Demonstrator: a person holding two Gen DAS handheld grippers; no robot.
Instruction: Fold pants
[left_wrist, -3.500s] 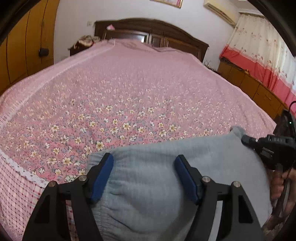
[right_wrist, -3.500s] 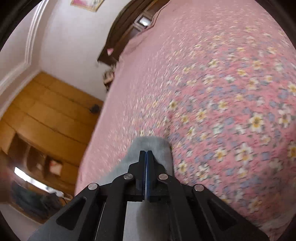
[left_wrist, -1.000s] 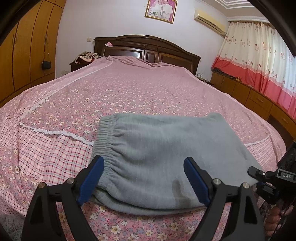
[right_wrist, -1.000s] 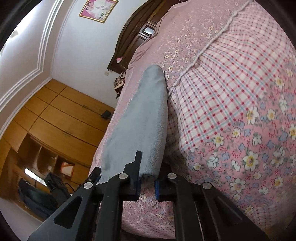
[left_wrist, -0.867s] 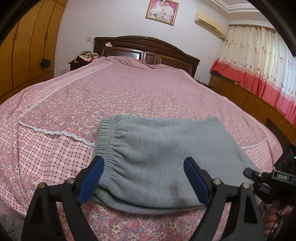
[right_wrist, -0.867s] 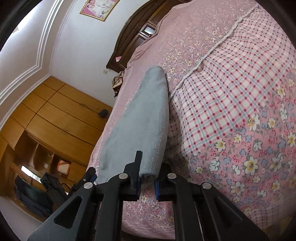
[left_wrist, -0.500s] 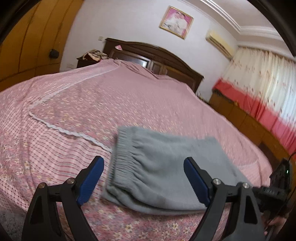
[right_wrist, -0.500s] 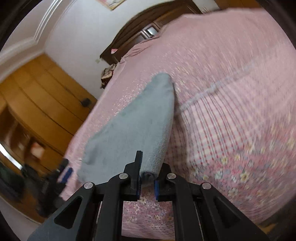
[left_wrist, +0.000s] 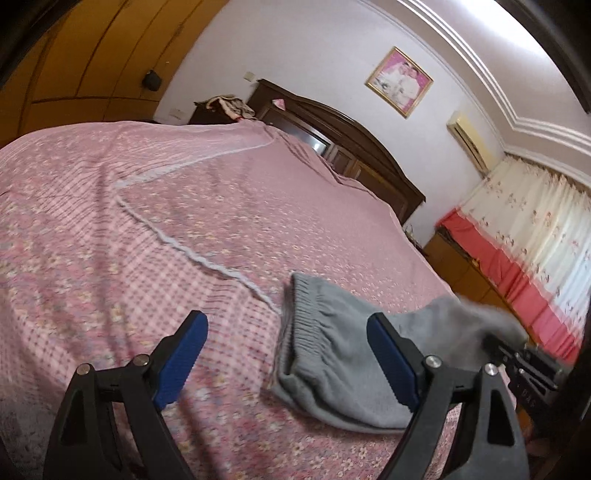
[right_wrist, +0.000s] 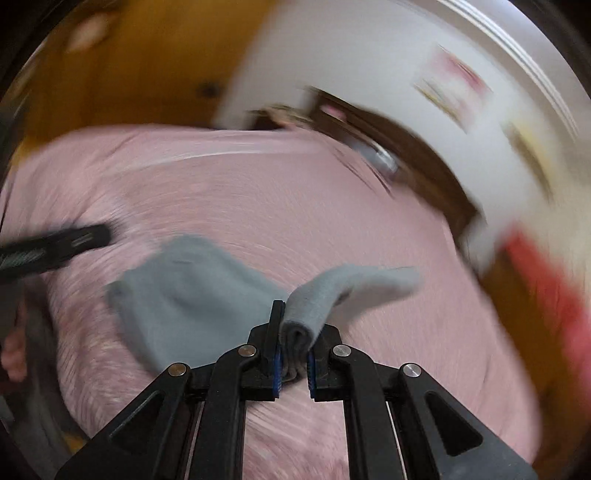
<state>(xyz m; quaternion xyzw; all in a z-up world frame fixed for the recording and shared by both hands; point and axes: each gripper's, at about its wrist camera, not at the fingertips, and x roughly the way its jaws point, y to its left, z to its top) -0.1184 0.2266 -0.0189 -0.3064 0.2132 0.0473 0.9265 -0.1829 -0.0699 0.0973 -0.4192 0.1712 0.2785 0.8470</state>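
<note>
Pants on bed, one edge lifted.
Pants (right_wrist: 192, 295) (grey) are pinched by the right hand-held gripper (right_wrist: 293, 354); the left hand-held gripper (left_wrist: 288, 362) is held wide, empty, above the bed (left_wrist: 184, 206).

Both rigs look the same: matte black plastic left gripper (left_wrist: 288, 363) and right gripper (right_wrist: 293, 349) with triangular cutouts, silver round pivot screws, and ribbed blue rubber pads (left_wrist: 393, 363).

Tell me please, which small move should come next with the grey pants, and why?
Probably carry the lifted end across toward the elastic waistband and lay it there. The right tool is shut on a bunched edge of the grey pants, raised off the pink bedspread, while the waistband end lies flat. The left tool is open and holds nothing.
</note>
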